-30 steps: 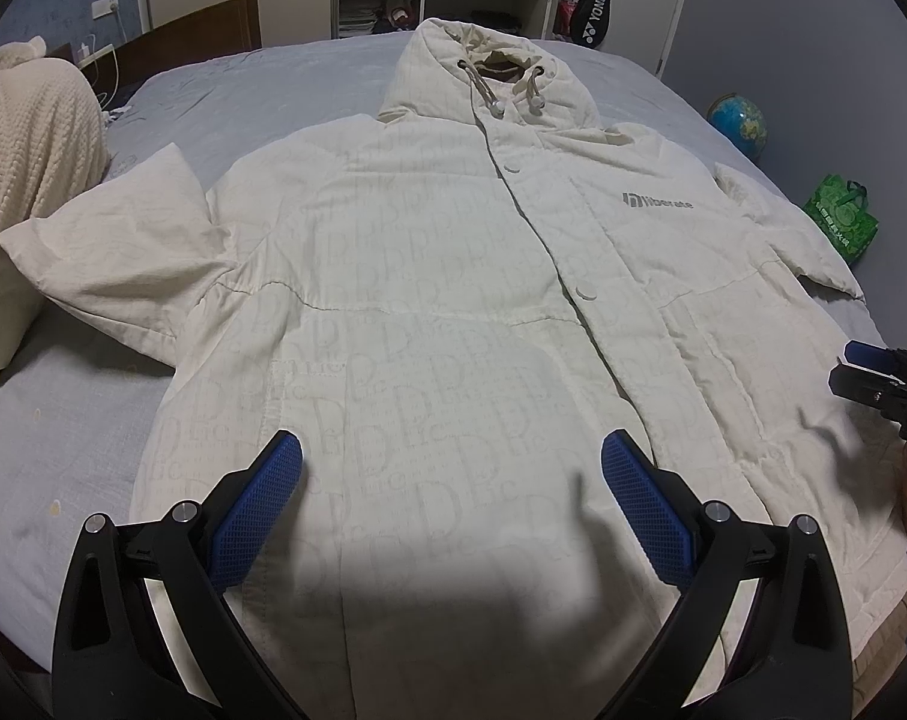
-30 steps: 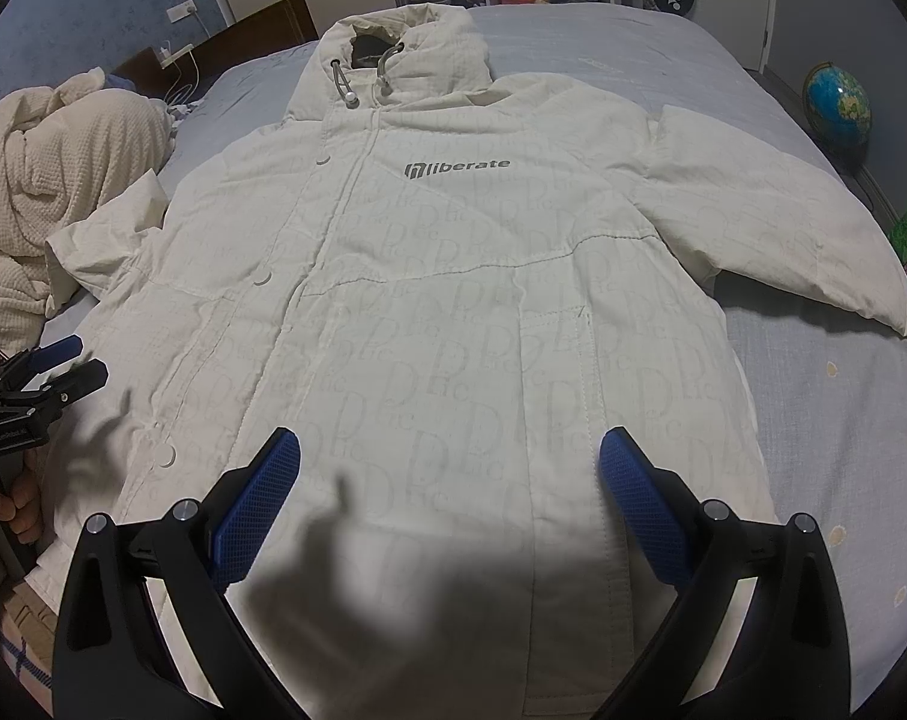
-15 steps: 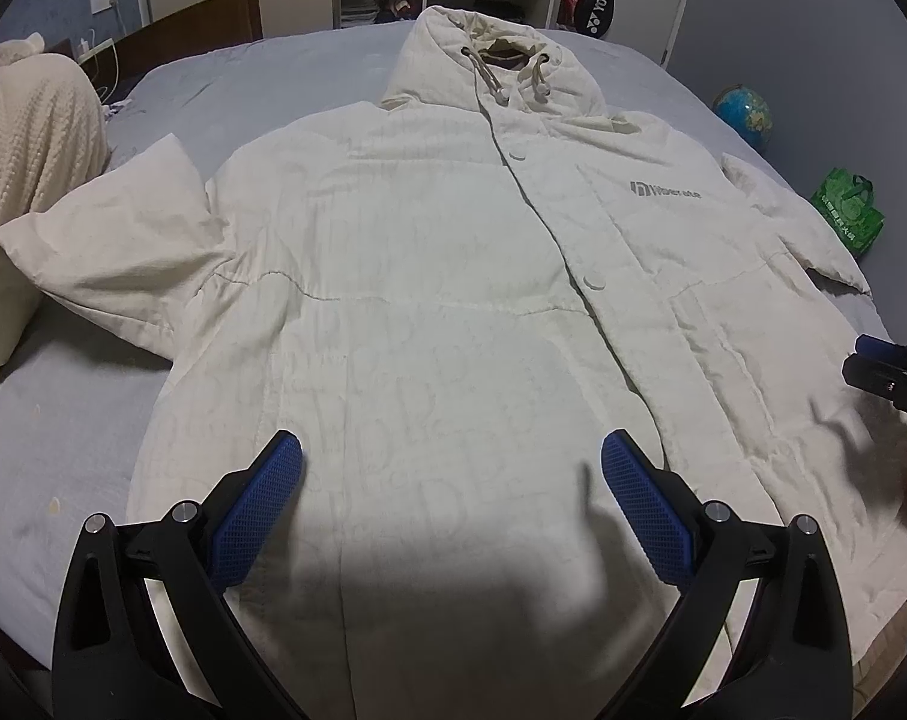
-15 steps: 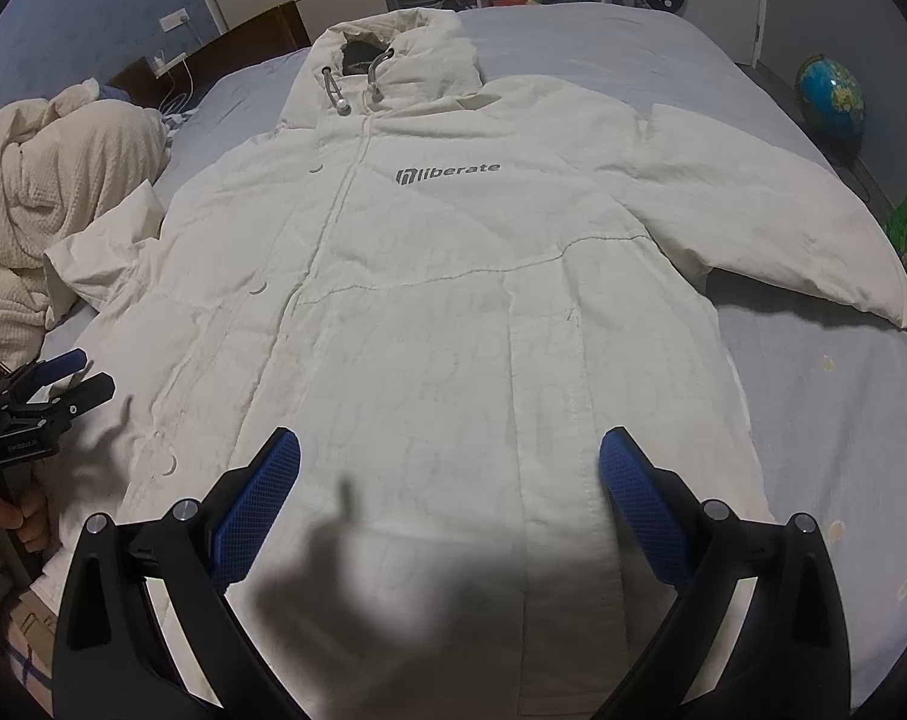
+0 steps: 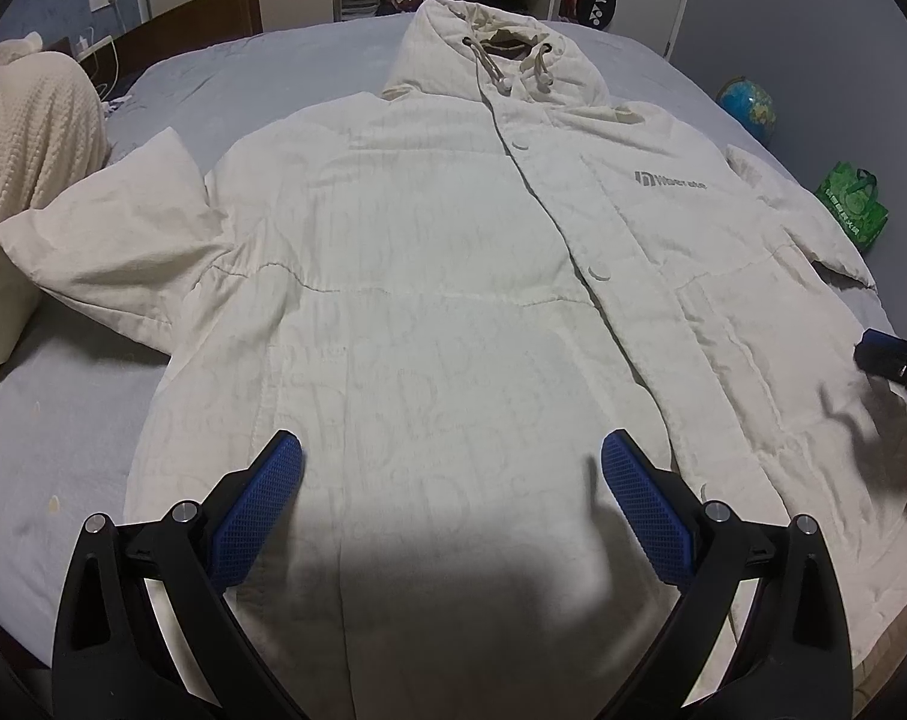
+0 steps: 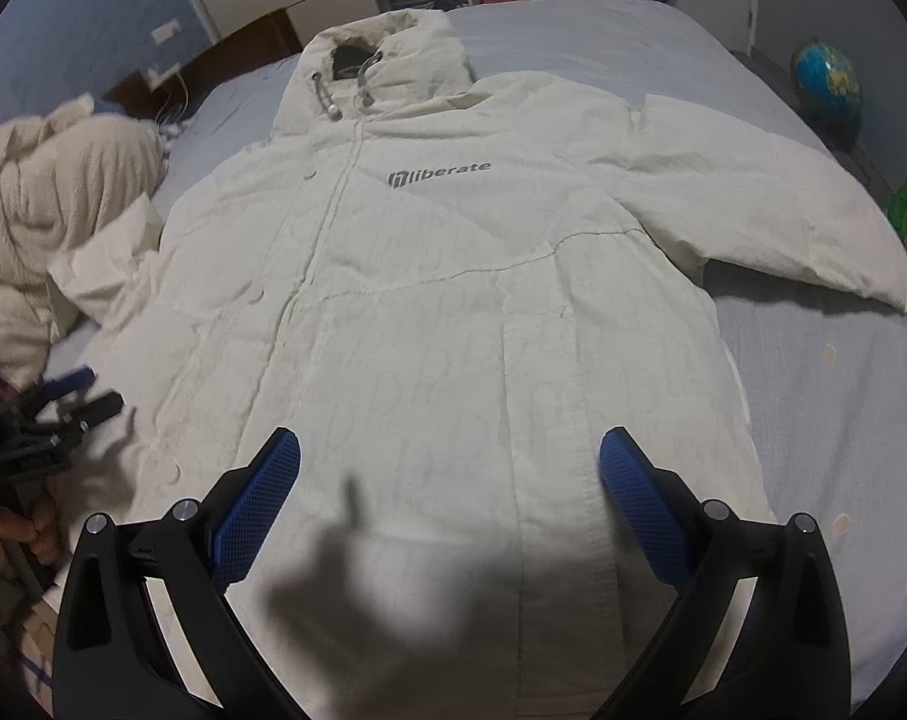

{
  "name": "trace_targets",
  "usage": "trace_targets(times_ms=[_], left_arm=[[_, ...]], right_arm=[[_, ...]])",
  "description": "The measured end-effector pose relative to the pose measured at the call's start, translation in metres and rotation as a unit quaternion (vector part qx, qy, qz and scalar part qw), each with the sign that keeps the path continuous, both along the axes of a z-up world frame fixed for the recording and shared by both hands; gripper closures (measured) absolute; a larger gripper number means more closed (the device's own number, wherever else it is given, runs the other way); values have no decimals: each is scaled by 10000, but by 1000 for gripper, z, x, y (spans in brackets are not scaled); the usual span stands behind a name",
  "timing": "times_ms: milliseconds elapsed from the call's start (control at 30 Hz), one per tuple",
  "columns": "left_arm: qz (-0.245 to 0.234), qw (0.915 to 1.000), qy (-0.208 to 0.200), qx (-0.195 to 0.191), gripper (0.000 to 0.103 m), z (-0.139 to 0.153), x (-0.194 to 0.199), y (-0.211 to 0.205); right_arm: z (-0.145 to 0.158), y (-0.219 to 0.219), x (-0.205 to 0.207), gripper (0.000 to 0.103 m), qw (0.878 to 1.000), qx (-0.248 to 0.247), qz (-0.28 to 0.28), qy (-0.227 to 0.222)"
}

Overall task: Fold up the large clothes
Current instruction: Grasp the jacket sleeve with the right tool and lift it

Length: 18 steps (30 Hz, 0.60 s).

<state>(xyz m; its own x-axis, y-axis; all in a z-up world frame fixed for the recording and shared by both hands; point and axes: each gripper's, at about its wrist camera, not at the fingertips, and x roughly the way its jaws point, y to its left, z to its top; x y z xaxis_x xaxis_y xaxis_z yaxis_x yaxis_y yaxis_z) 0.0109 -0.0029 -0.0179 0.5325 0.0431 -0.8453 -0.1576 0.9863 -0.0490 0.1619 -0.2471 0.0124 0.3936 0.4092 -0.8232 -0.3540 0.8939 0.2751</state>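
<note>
Spread flat, front up on the grey bed (image 5: 345, 60), filling mid-frame: cream hooded coat (image 5: 453, 312), probably padded, soft, bulky, best pinched at sleeve cuffs or hem corners; left gripper (image 5: 452, 474) and right gripper (image 6: 450, 474) both wide apart, empty.

Your coat (image 5: 429, 312) is matt cream cloth, quilted and faintly embossed with lettering, with smooth round snap buttons (image 5: 599, 273) and woven drawcords (image 5: 489, 63) at the hood. The bedsheet (image 5: 63, 420) under it is matt grey-blue woven cloth. At the bed's left edge lies a waffle-textured beige blanket (image 5: 33, 132). Your left gripper (image 5: 452, 501) and right gripper (image 6: 450, 498) have matt black plastic arms, blue cross-hatched pads (image 6: 639, 504) and shiny metal pivot pins (image 6: 712, 509). The headboard (image 5: 213, 9) is dark wood; the globe (image 6: 828, 84) looks glossy.
</note>
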Motion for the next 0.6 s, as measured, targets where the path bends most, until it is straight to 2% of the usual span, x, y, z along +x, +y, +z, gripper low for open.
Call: trace_targets(times_ms=[133, 300, 500, 600], left_arm=[[24, 9999, 105, 22, 7, -4, 2, 0], [37, 9990, 407, 202, 7, -15, 8, -2], [17, 9984, 508, 232, 6, -22, 10, -2], [13, 9980, 580, 240, 6, -24, 12, -2]], right_arm=[[6, -29, 15, 7, 9979, 504, -385, 135], [13, -107, 49, 7, 9870, 943, -1293, 118], [4, -217, 90, 10, 9569, 1594, -2421, 163], [-8, -261, 108, 20, 9369, 1966, -2876, 309]])
